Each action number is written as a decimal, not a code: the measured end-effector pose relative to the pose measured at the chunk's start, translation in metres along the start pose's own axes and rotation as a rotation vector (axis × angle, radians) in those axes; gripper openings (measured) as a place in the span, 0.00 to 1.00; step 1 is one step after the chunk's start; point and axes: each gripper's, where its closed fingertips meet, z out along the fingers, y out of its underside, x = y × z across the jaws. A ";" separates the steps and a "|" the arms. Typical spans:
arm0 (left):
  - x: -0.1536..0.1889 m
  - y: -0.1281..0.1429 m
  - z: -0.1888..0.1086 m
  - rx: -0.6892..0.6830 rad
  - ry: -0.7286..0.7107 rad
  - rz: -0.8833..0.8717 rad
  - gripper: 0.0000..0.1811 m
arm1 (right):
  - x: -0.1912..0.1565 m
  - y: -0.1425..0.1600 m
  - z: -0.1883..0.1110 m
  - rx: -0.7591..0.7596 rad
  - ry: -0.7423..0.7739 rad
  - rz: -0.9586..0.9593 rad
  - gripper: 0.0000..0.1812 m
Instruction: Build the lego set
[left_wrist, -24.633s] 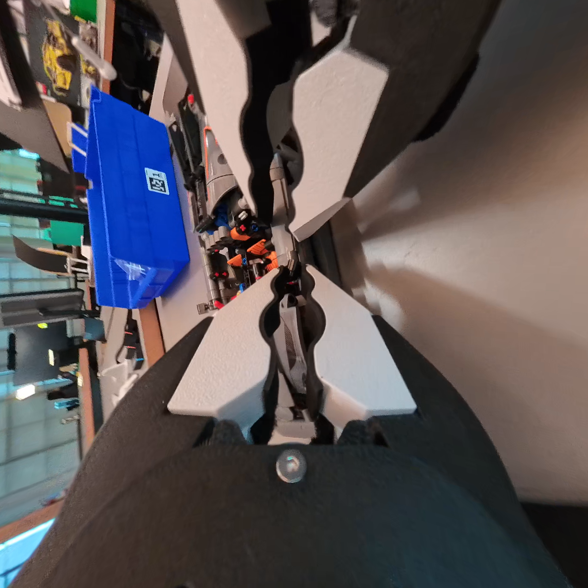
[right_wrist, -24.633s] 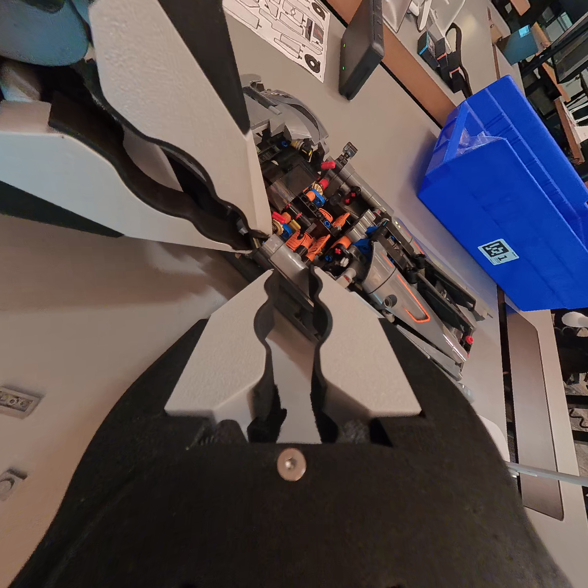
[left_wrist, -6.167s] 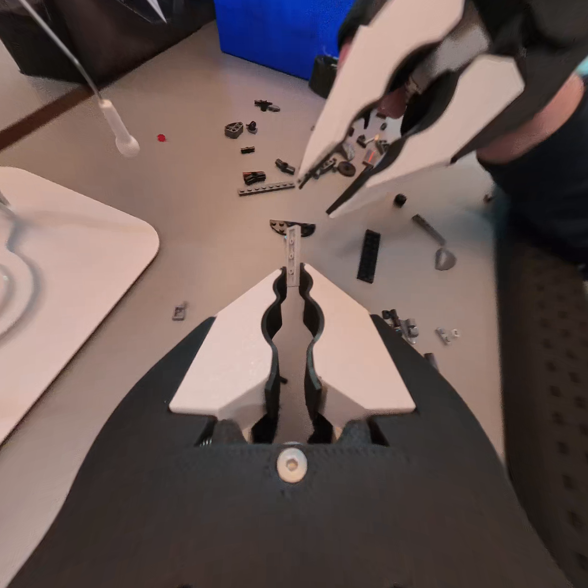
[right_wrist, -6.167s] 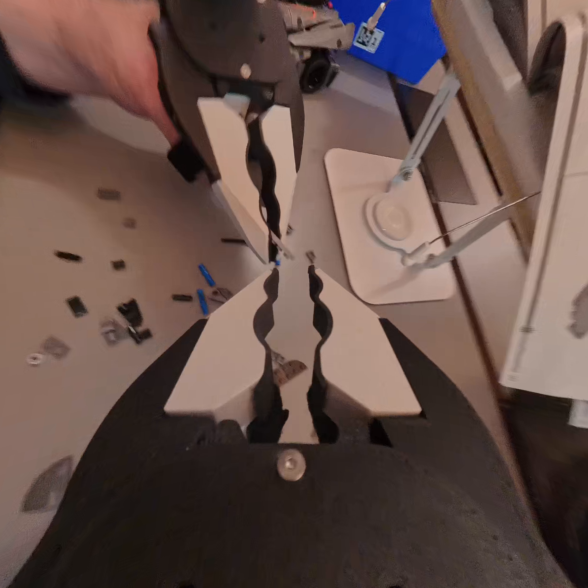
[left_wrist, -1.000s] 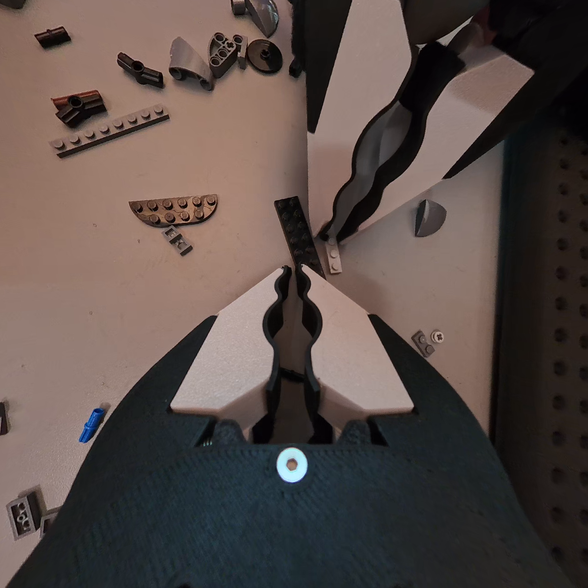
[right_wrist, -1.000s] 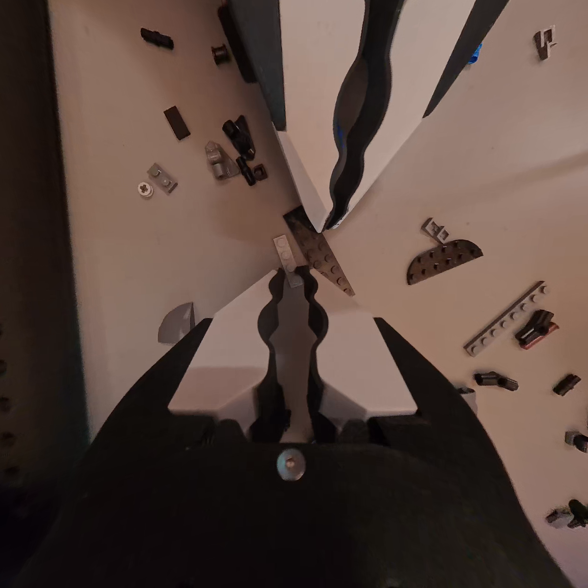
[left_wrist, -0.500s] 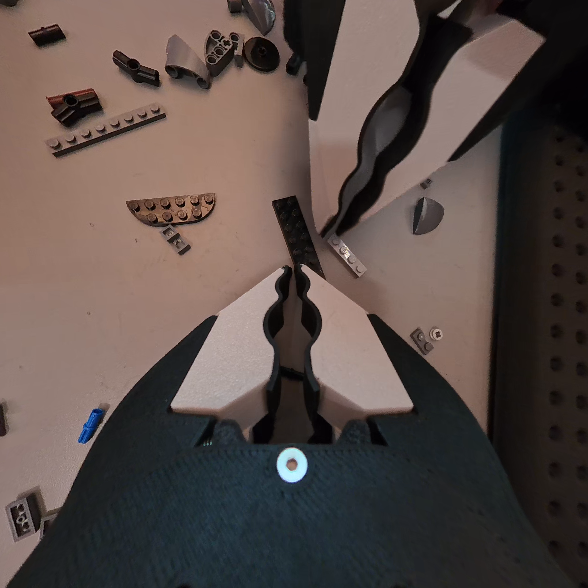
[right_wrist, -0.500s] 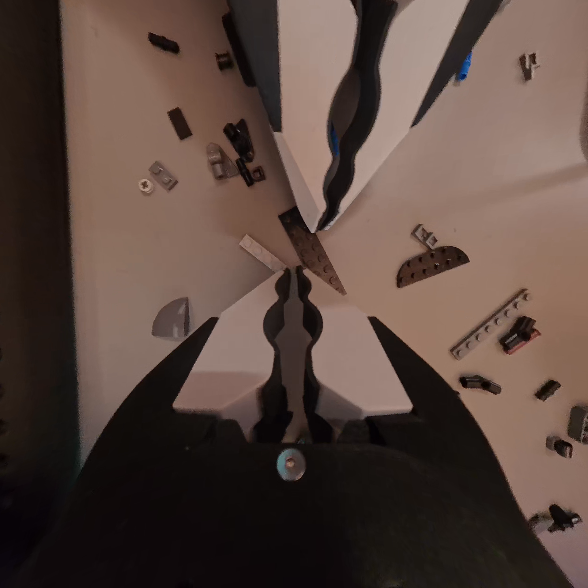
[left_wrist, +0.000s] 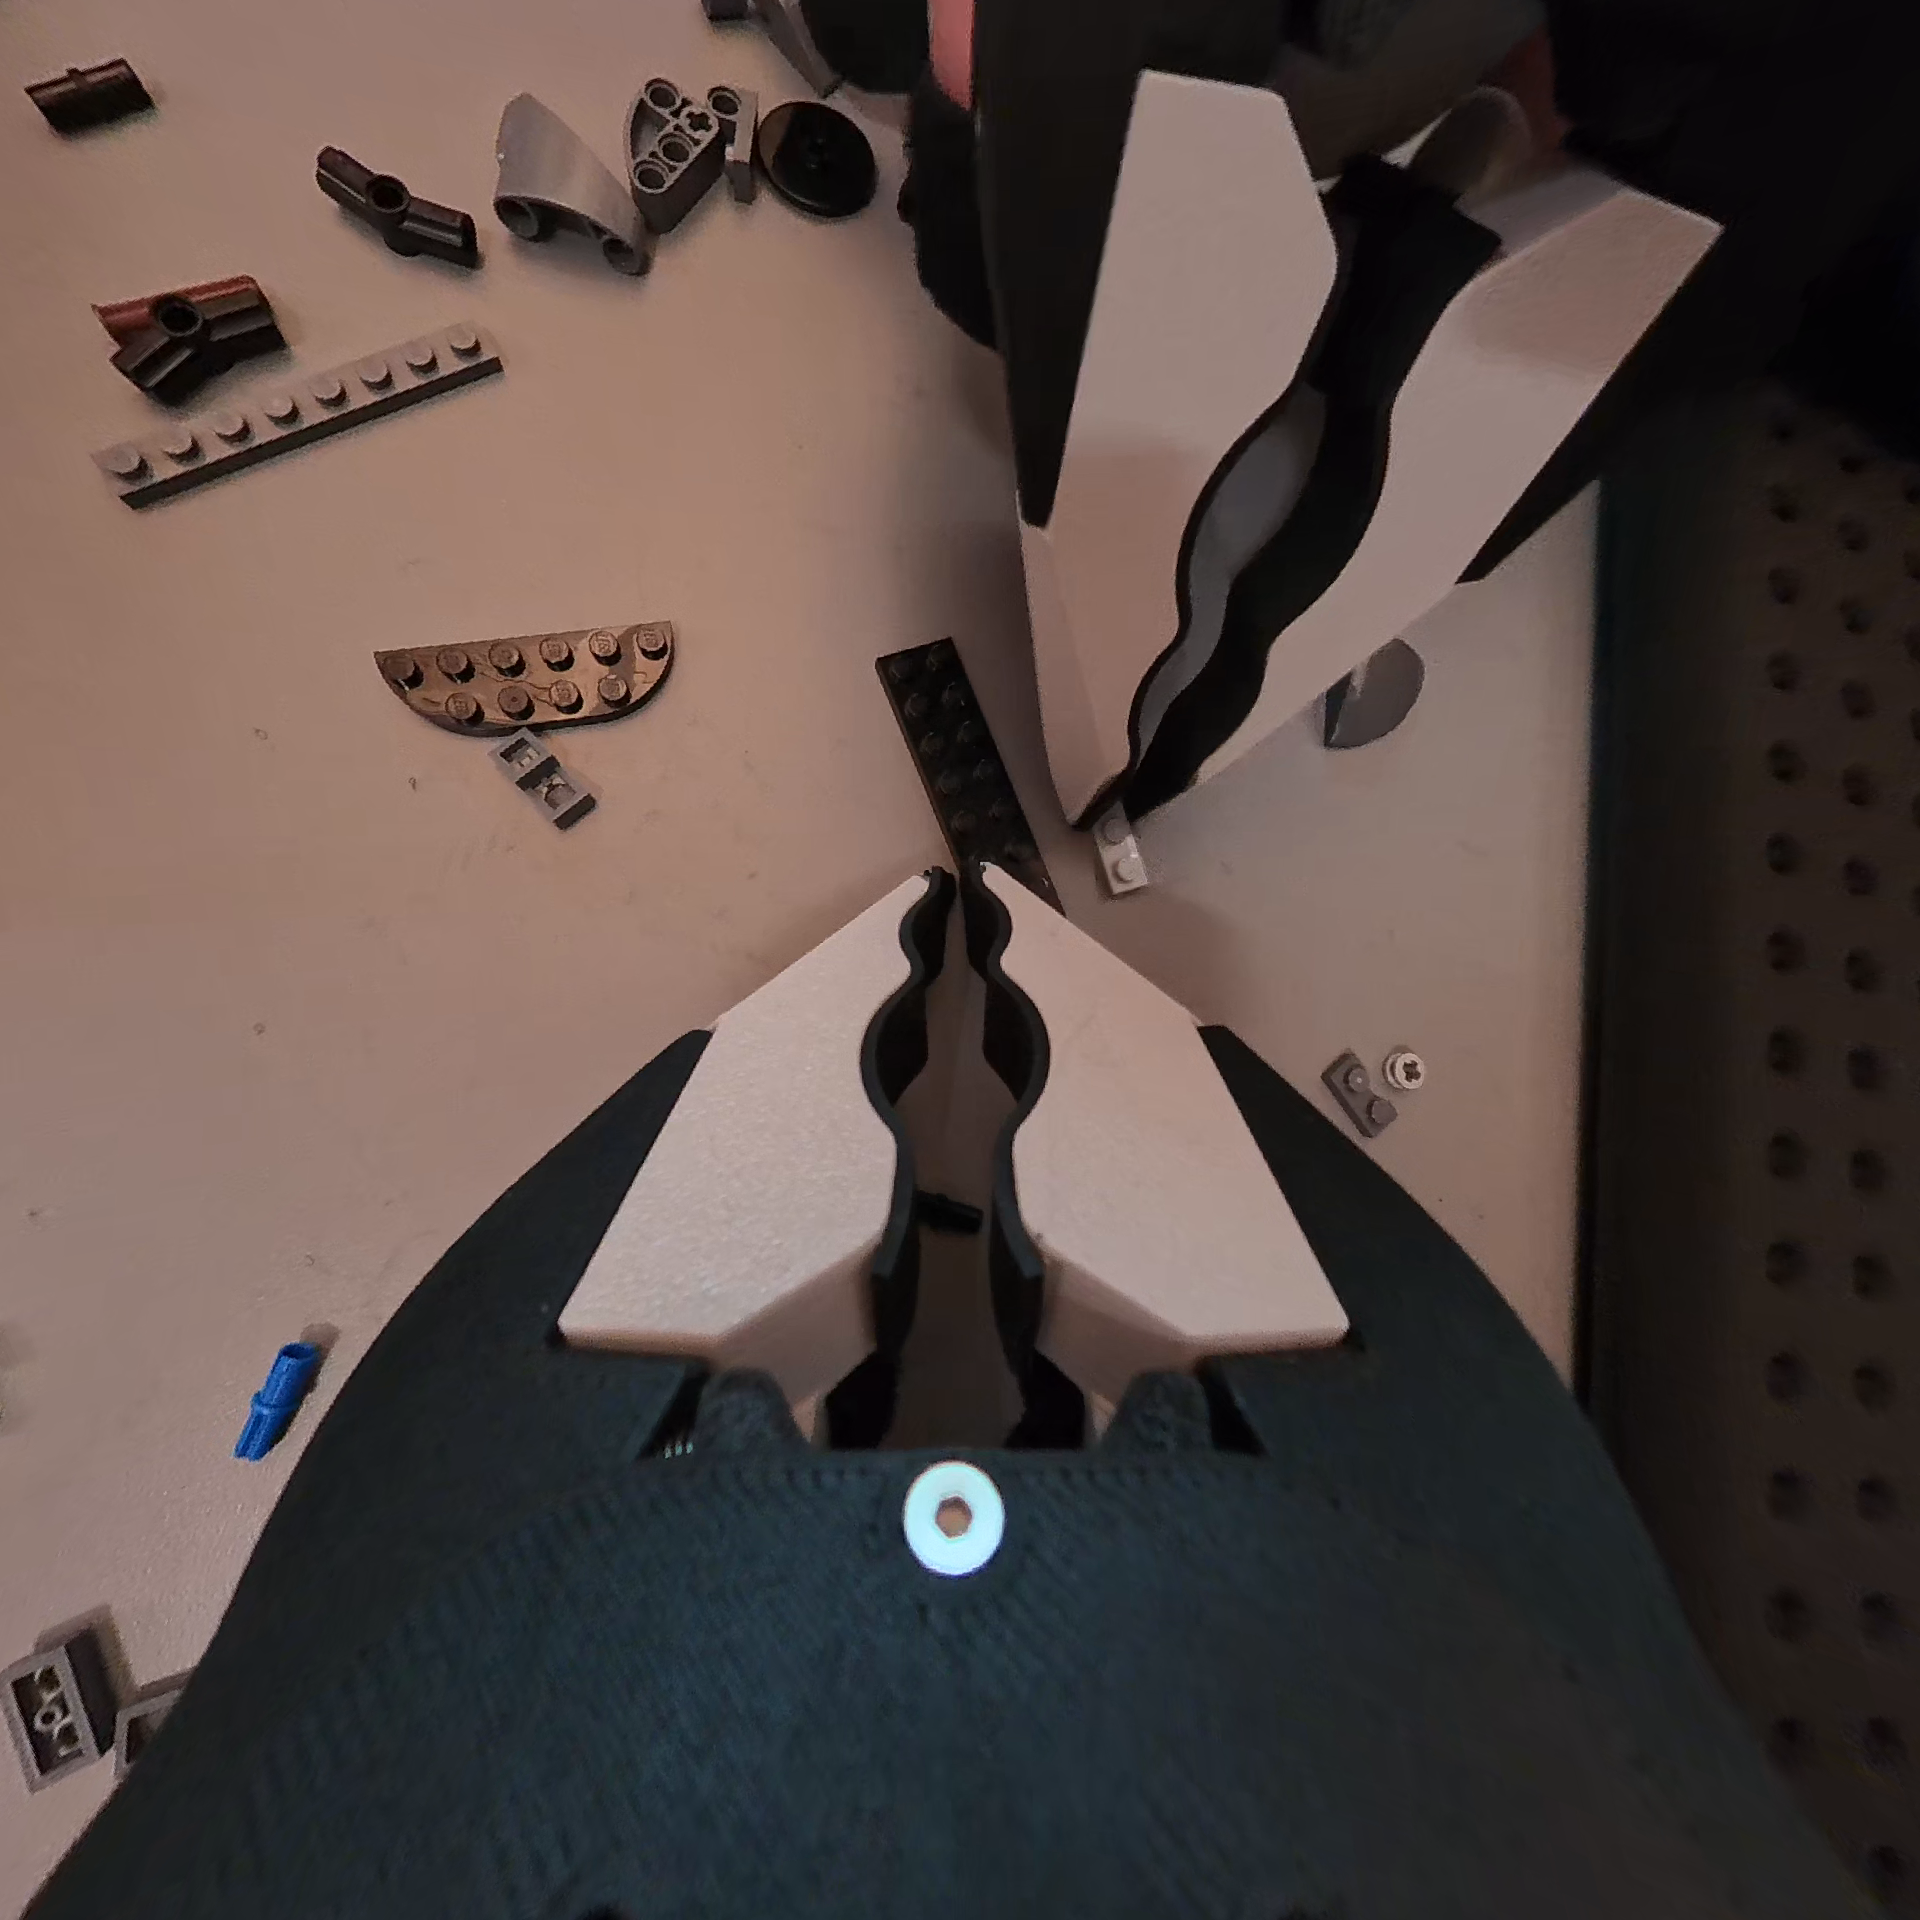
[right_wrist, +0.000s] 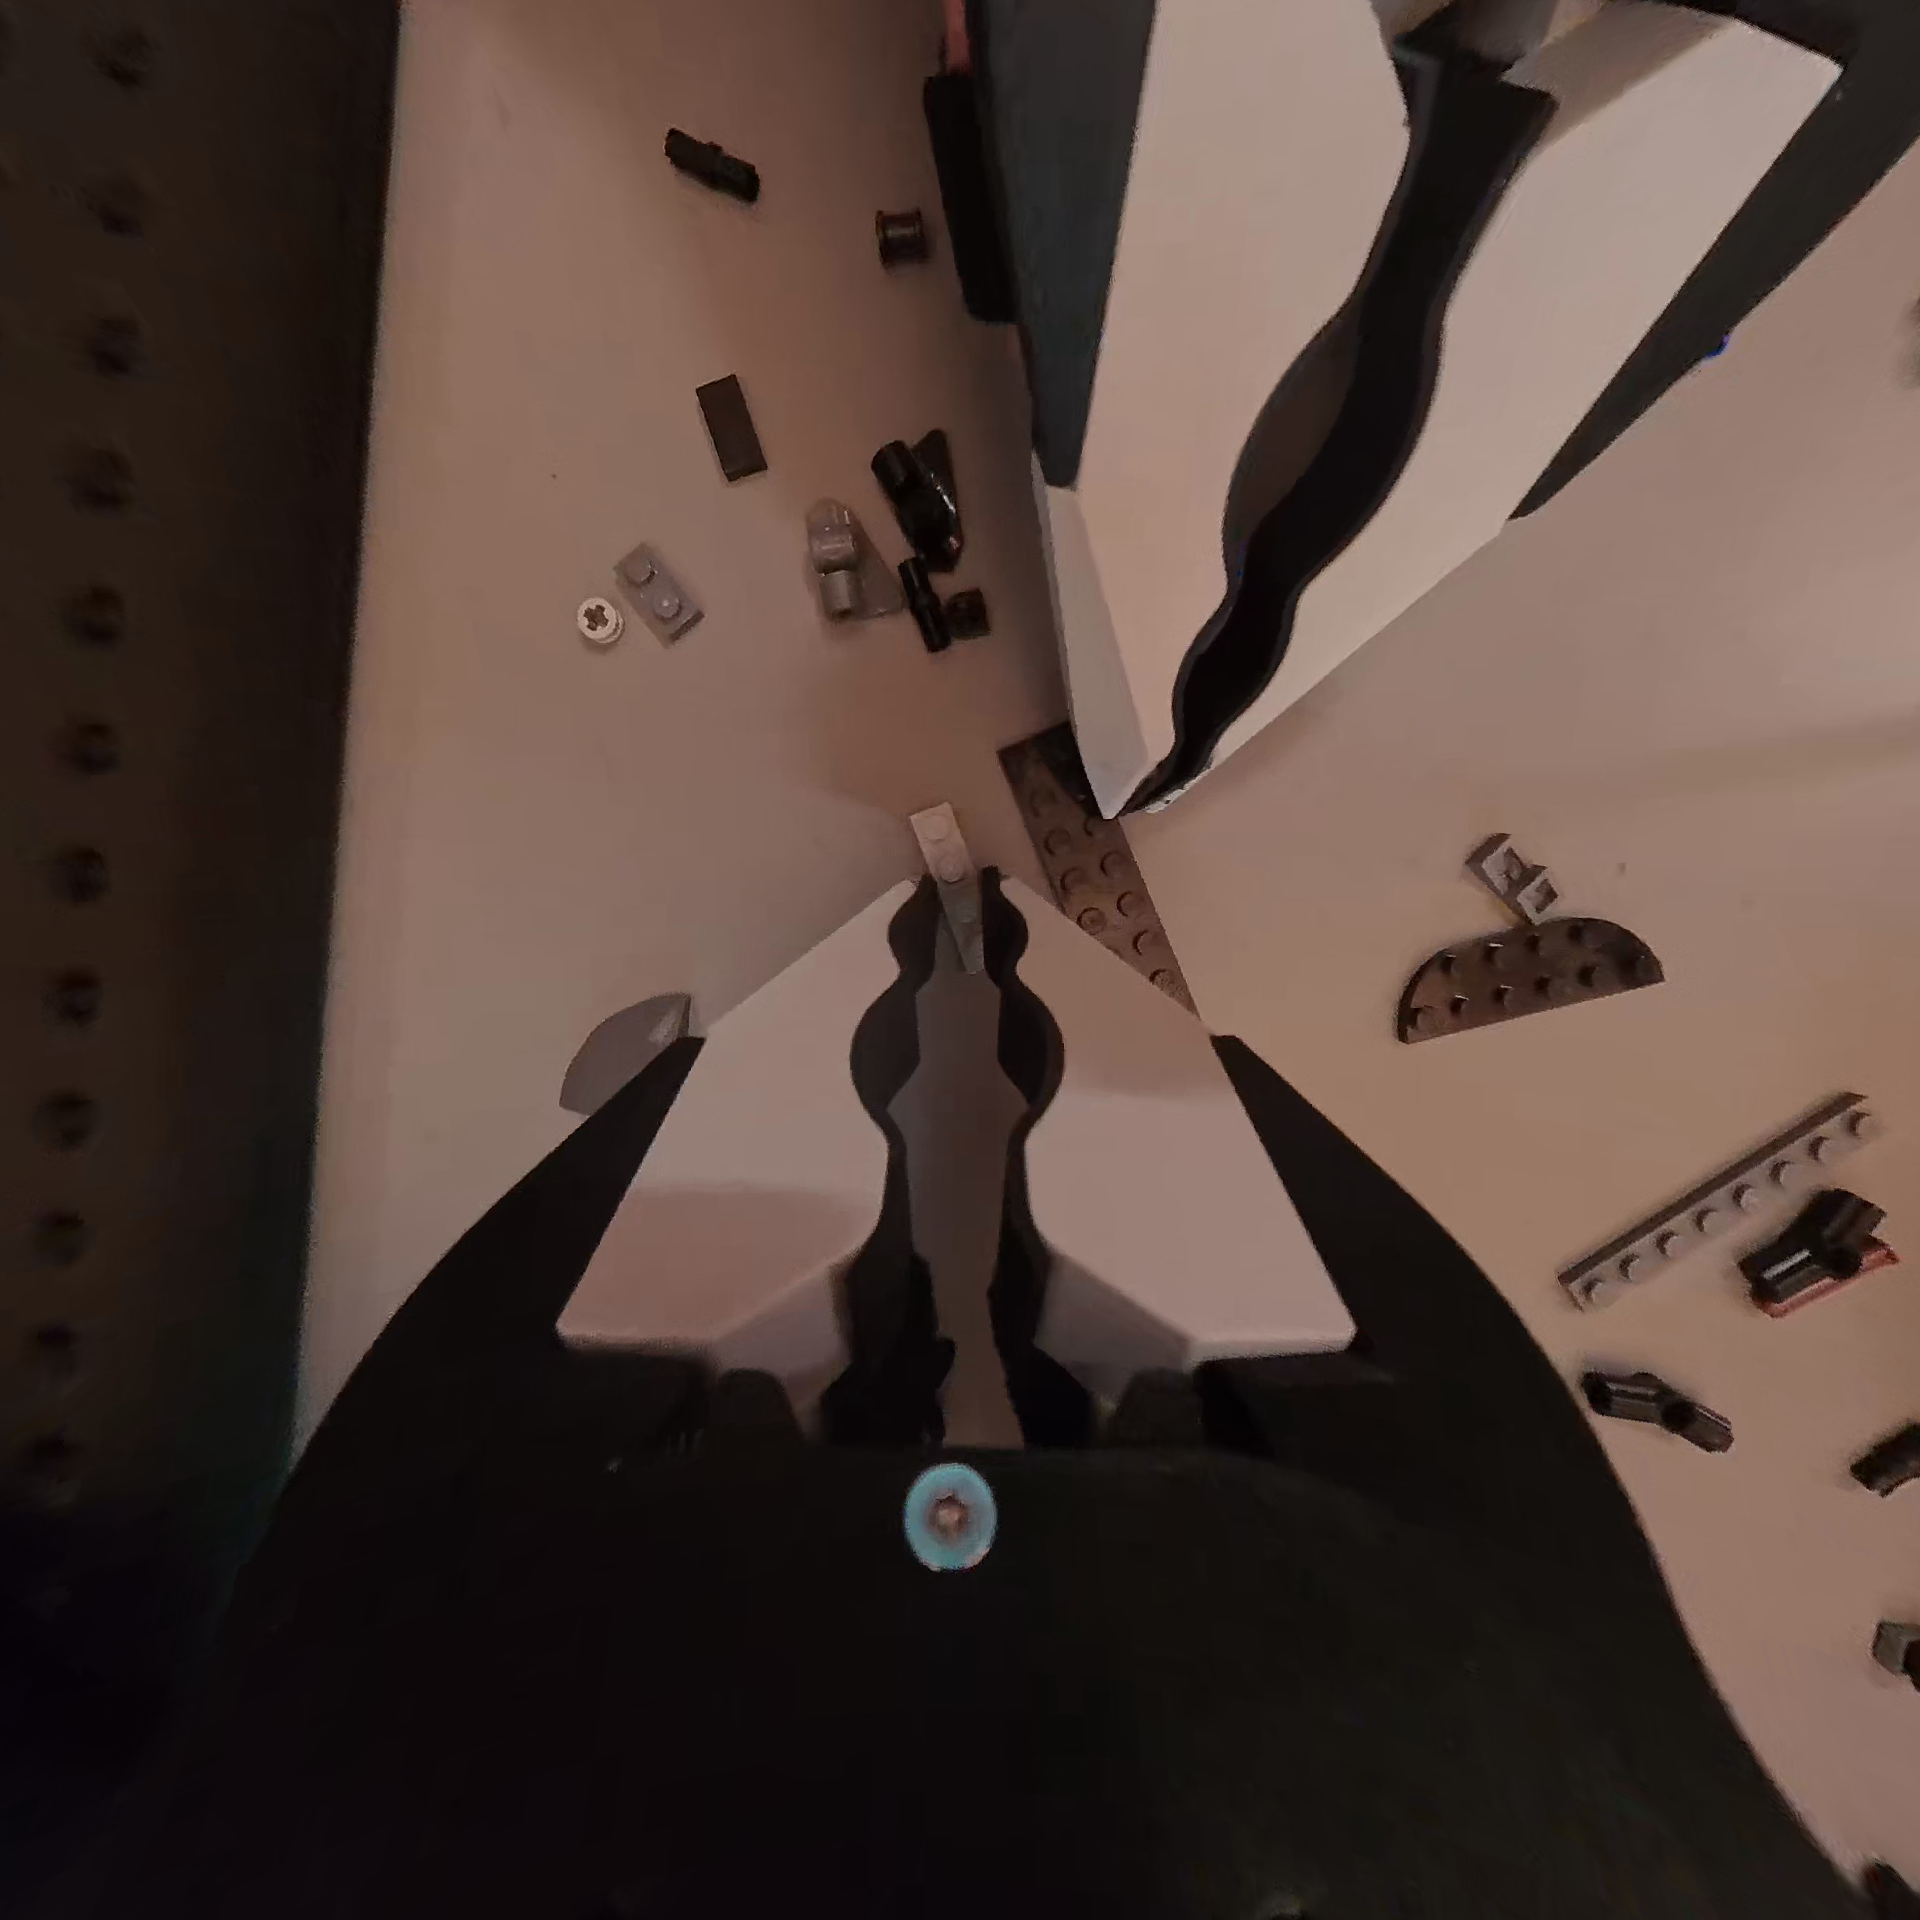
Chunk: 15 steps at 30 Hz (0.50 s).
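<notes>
Long black plate (left_wrist: 966, 769) — near end hidden behind left hand-held gripper (left_wrist: 956, 883).

Your small light grey plate (right_wrist: 951, 883), one stud wide, sat pinched at one end between the tips of your right gripper (right_wrist: 954, 881), its free end poking out just beside the long black plate (left_wrist: 966, 769). That black plate, two studs wide, lay flat on the surface (left_wrist: 675, 987), one end under the tips of your left gripper (left_wrist: 956, 883). Nearby you had a dark half-round plate (left_wrist: 525, 681) and a long grey strip (left_wrist: 301, 416), both flat, studs up, well apart.
</notes>
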 end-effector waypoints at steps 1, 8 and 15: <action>0.000 0.000 0.000 0.000 0.001 0.001 0.01 | 0.000 0.000 0.000 0.005 -0.003 0.005 0.04; 0.000 0.000 0.000 0.000 0.004 0.002 0.01 | 0.014 -0.005 -0.012 0.045 0.086 -0.018 0.03; 0.002 -0.001 0.001 0.002 0.012 0.002 0.00 | 0.022 -0.003 -0.009 -0.002 0.134 -0.082 0.03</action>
